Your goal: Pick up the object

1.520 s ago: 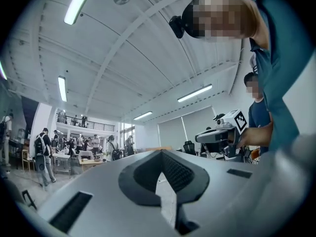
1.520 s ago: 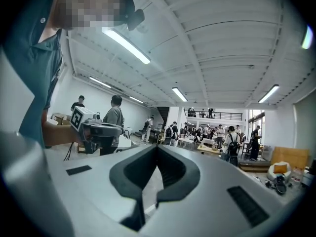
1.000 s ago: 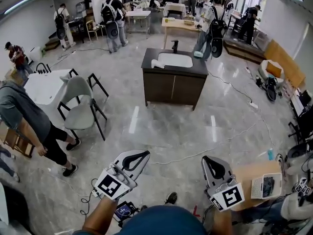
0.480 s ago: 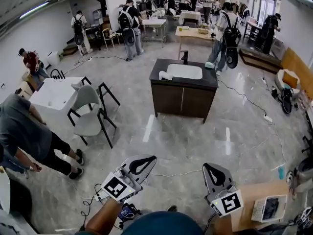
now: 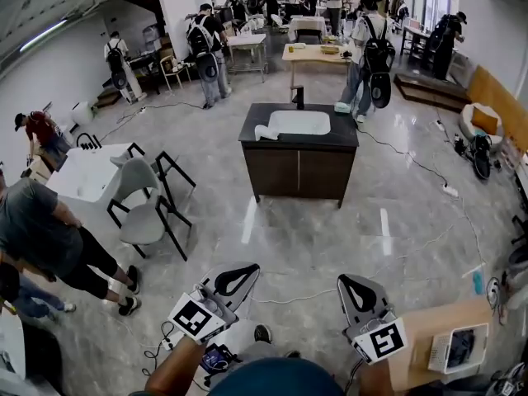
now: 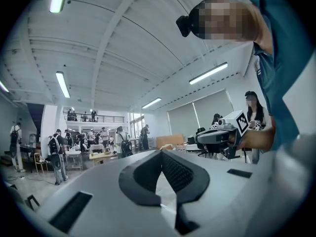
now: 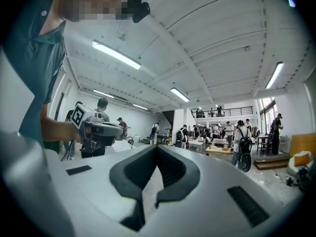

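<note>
I hold both grippers low in front of me, above a glossy grey floor. My left gripper [image 5: 249, 268] is shut, its dark pads meeting at the tip [image 6: 160, 152], with nothing between them. My right gripper [image 5: 346, 280] is also shut and empty [image 7: 157, 147]. Both point forward and up, into the open hall. Each gripper shows in the other's view: the right gripper [image 6: 220, 135] from the left, and the left gripper [image 7: 100, 130] from the right. Nothing lies within reach of the jaws, and I cannot tell which thing the task means.
A dark cabinet with a white sink [image 5: 299, 143] stands ahead in mid-floor. A white table [image 5: 82, 172] and a grey chair [image 5: 145, 198] are at the left, beside a bent-over person [image 5: 45, 233]. A wooden desk [image 5: 429, 324] is at my lower right. Cables cross the floor.
Both grippers stay shut and nearly in place. The head view has shifted a little, and the person at the left has stepped along the floor.
</note>
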Demonstrator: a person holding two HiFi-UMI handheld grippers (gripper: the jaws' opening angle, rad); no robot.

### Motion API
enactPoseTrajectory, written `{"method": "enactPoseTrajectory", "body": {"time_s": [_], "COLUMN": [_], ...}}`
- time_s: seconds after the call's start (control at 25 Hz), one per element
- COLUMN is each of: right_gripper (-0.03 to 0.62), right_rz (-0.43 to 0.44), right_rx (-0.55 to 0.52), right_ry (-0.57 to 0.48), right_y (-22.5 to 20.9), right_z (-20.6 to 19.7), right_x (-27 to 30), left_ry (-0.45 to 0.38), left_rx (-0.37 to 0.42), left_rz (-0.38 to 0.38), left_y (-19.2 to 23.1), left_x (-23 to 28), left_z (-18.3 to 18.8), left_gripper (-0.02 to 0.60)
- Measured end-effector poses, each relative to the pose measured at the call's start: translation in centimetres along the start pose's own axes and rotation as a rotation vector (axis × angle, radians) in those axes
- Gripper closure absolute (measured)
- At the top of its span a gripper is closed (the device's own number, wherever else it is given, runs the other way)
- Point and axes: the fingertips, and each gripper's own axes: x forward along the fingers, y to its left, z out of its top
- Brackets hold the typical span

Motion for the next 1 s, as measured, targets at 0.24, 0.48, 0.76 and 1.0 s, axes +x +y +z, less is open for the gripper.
{"method": "enactPoseTrajectory", "body": {"time_s": [0.24, 0.48, 0.76, 1.0], "right_gripper": [0.58, 0.58, 0.58, 0.58], "right_rz": [-0.043, -0.068, -0.088, -0.078], "right_rx": [-0.024, -0.058, -0.085, -0.092], "right_ry": [0.017, 0.051, 0.069, 0.094], "right_y": [-2.0, -2.2, -1.8, -1.4], "right_z": [0.2, 0.5, 0.6, 0.6], "right_x": [3.1, 7.9, 13.7, 17.2], "left_ry": [-0.028, -0.075, -0.091, -0.119], "left_rx": [0.008, -0.009, -0.04, -0.058], "left_rz": [-0.032, -0.053, -0.078, -0.08], "left_y": [3.8, 8.8, 14.5, 17.7], "left_x": [2.4, 2.9, 2.7, 2.6], "left_z": [-0.7, -0.8, -2.2, -2.4], "left_gripper": [0.578, 0.578, 0.578, 0.578]}}
